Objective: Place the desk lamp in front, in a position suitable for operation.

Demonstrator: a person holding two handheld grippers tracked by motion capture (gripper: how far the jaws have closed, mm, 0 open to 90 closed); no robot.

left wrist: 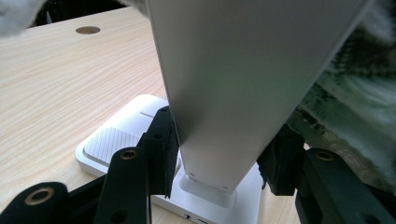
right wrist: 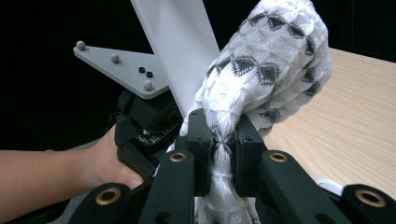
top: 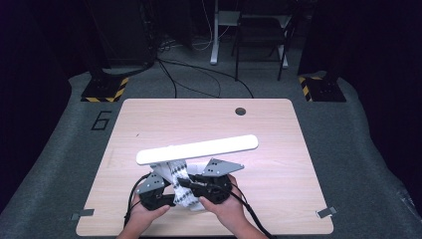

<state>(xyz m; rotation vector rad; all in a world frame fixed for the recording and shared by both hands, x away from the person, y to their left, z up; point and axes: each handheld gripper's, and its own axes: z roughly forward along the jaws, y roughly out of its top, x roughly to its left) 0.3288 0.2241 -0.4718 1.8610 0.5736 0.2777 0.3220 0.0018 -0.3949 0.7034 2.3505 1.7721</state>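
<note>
A white desk lamp stands near the table's front edge, its long bar head [top: 199,148] lying level over my grippers. My left gripper [left wrist: 219,158] is shut on the lamp's flat grey-white stem [left wrist: 233,84] just above the white base [left wrist: 116,140]. My right gripper [right wrist: 223,144] is shut on a white knitted cloth [right wrist: 271,60] with black diamond patterns, bunched against the stem [right wrist: 177,46]. From above, the left gripper [top: 166,181] and right gripper [top: 189,185] meet at the cloth [top: 180,173] under the lamp head.
The light wood table [top: 149,119] has a round cable hole [top: 241,111] at its far side. Beyond the table, cables, a chair and stands sit on dark floor. The left gripper's grey plate [right wrist: 121,67] and a hand [right wrist: 93,168] lie close beside the cloth.
</note>
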